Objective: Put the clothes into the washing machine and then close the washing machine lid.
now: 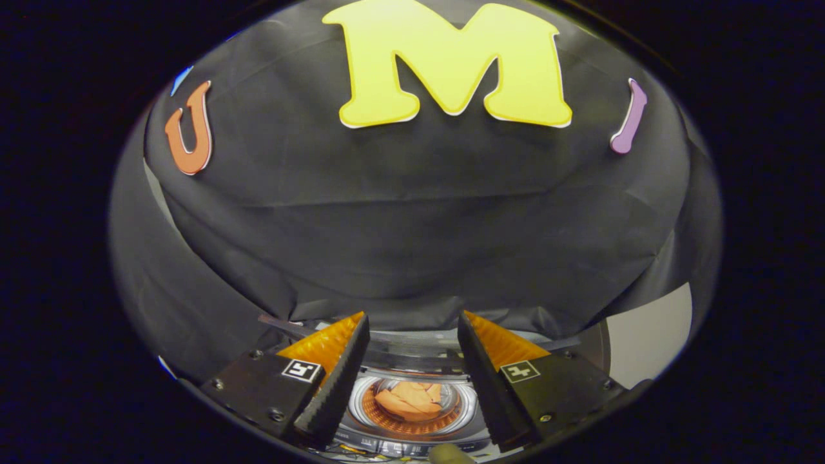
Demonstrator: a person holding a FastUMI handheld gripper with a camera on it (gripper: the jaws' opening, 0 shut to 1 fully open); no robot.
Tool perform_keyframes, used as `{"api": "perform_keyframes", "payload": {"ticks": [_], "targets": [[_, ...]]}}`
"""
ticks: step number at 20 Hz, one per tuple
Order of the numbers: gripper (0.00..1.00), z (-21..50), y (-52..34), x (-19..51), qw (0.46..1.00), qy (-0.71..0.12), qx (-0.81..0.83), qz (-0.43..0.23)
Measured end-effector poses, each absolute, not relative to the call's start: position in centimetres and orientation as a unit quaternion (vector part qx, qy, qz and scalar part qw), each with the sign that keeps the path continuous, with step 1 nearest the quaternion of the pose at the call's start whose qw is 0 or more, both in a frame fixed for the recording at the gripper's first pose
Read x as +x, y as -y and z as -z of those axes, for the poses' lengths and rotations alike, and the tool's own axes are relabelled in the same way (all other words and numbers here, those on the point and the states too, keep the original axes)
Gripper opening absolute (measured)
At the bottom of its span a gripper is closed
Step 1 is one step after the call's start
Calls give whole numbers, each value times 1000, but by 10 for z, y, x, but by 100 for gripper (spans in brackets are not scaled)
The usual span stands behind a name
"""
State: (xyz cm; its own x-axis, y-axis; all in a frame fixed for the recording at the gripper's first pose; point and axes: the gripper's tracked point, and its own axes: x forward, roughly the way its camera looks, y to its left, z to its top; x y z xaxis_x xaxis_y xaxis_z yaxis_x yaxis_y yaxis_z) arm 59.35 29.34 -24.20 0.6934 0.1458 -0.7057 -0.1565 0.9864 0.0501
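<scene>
Gripper [412, 322] open above clothes [410, 399] in washing machine [412, 435]

Black cloth wall [412, 219] hangs wrinkled behind, with a pale surface [648, 335] at its lower corner

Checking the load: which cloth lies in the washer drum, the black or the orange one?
The orange cloth: it lies in the drum, between the open gripper's fingers. The black cloth is the wall behind.
</scene>
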Motion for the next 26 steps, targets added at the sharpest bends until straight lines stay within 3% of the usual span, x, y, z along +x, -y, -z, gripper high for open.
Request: {"api": "perform_keyframes", "payload": {"ticks": [26], "targets": [[87,293,-295,612,906,-418,17,-66]]}}
